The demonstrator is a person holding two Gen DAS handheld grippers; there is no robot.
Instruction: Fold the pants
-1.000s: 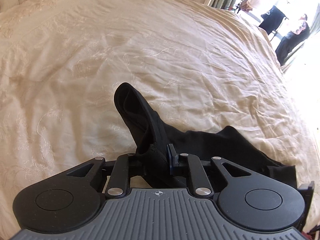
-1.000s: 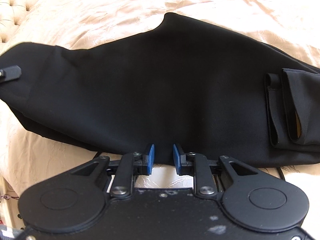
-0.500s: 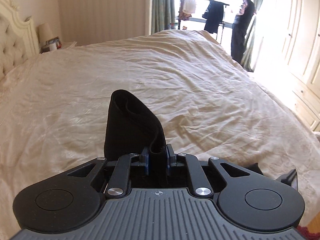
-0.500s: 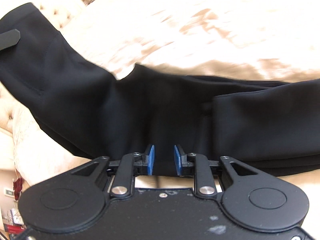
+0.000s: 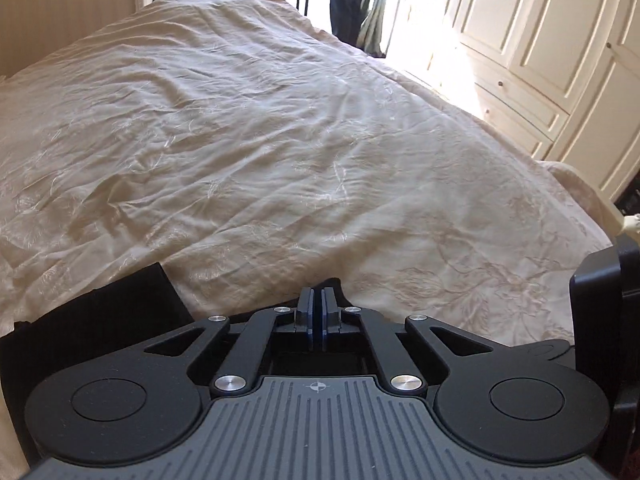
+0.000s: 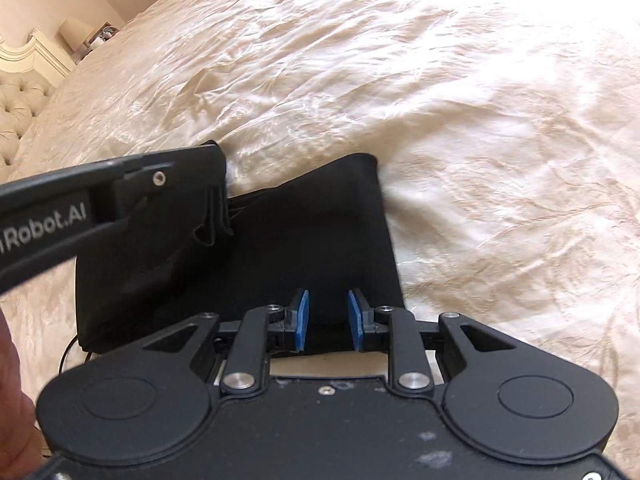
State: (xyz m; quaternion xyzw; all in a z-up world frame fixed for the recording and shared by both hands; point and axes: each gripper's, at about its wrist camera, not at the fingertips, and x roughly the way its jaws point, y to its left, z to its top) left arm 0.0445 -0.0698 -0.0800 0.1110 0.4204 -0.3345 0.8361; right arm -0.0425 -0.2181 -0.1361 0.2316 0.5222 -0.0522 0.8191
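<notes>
The black pants [image 6: 304,248] lie folded in a compact rectangle on the cream bedspread [image 6: 460,112]. My left gripper [image 5: 317,312] is shut, pinching a thin edge of the pants; in the right wrist view its fingertips [image 6: 216,200] hang over the fold's far left corner with fabric between them. A corner of the pants [image 5: 116,312] shows at lower left in the left wrist view. My right gripper [image 6: 328,320] is open over the near edge of the fold, holding nothing.
The bedspread [image 5: 260,140] stretches far ahead. A tufted headboard [image 6: 20,96] and a bedside lamp [image 6: 76,32] are at the left. White wardrobes [image 5: 540,40] stand past the bed's right edge. The right gripper's body [image 5: 604,320] shows at right.
The left gripper carried the pant end over and down onto the rest, making a compact fold. The raised loop of fabric in front of it is gone. The right gripper stayed open.
</notes>
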